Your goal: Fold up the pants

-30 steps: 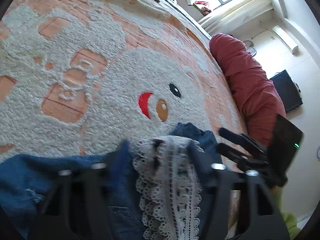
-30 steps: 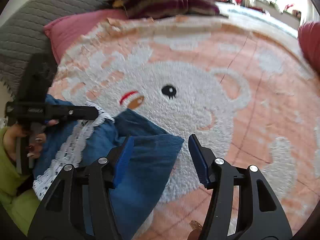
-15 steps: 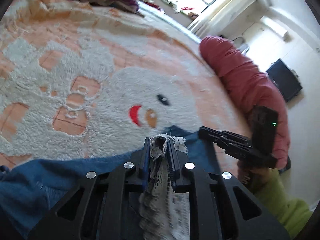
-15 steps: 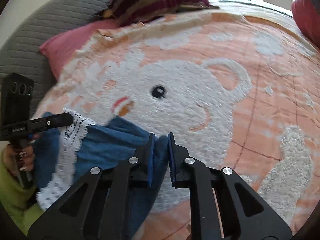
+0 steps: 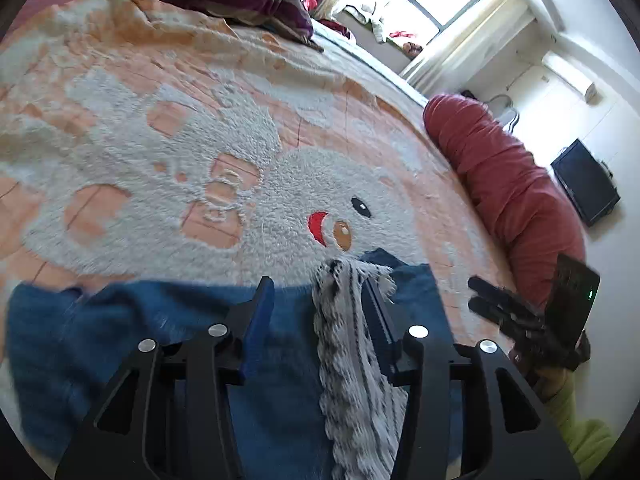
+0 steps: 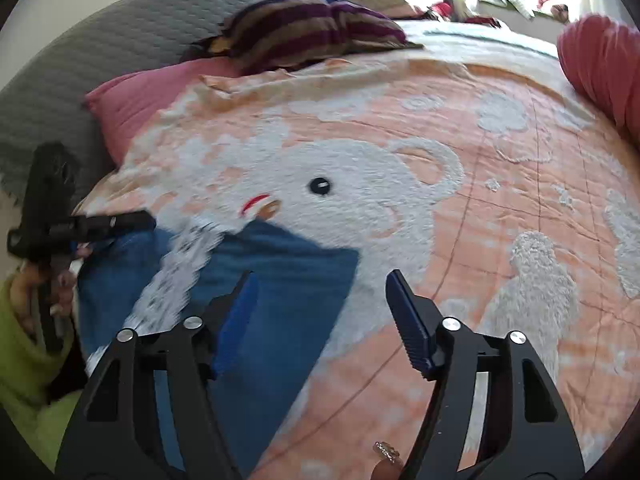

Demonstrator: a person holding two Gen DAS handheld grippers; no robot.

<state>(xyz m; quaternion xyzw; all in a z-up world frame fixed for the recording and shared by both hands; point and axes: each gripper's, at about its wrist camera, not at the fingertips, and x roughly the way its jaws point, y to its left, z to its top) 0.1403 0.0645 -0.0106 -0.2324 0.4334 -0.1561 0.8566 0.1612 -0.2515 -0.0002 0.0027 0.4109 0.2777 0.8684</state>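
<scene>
Blue denim pants with a white lace trim lie on a bed blanket. In the left wrist view my left gripper is open above the pants; the lace strip lies against its right finger. In the right wrist view my right gripper is open over the pants' corner, holding nothing. The lace is blurred there. Each gripper also shows in the other's view: the right one and the left one.
The blanket is orange with a white bear pattern. A red bolster lies along its far side, a striped pillow and a pink pillow at the head. A grey headboard stands behind.
Both grippers were shut on the pants half a second ago and are now open. The lace and denim have dropped from the jaws onto the blanket.
</scene>
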